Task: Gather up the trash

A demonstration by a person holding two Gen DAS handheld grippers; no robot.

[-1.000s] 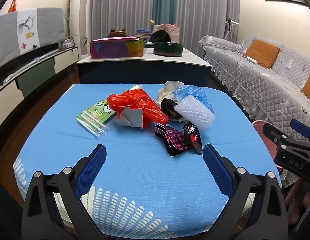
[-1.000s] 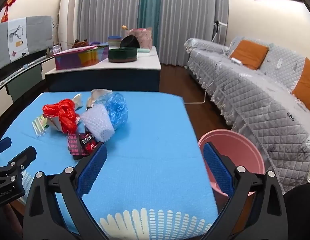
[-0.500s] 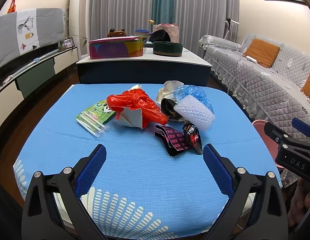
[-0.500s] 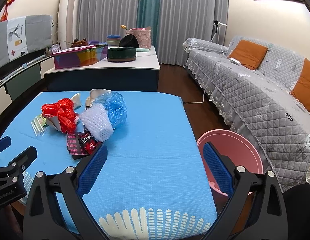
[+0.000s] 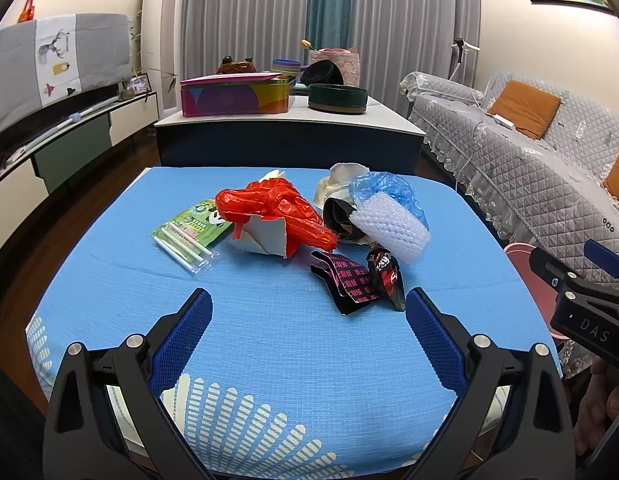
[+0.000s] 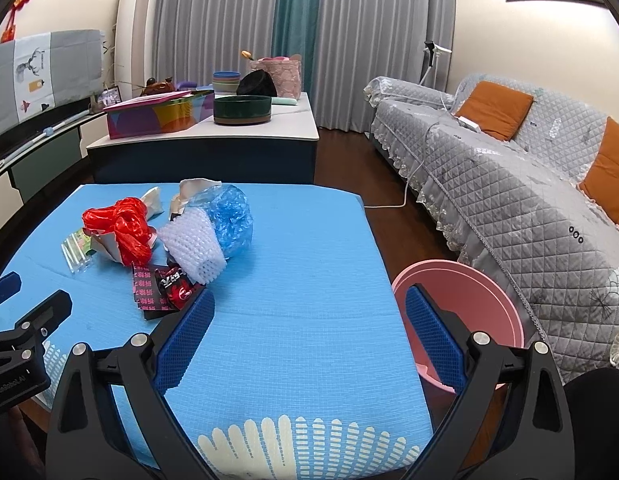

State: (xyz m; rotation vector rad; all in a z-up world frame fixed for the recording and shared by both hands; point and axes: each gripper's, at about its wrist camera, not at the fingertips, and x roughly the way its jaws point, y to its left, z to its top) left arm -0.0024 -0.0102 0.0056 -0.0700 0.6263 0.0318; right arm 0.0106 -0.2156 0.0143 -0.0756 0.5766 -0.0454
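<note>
Trash pile (image 5: 309, 232) untouched on blue tabletop (image 5: 269, 340); both jaws apart, empty. We'd grab near black-red wrapper (image 5: 383, 274) first, drop into pink bin (image 6: 461, 300).

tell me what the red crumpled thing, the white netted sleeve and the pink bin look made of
Red crumpled thing: thin plastic film, probably a bag; it is glossy and creased. White netted sleeve: soft foam mesh, matte, with an open diamond lattice. Pink bin: seemingly rigid moulded plastic, with a smooth, even wall and rim.

Crumpled trash pile (image 5: 309, 232) mid blue table; empty pink bin (image 6: 457, 312) upright beside table's right edge.
</note>
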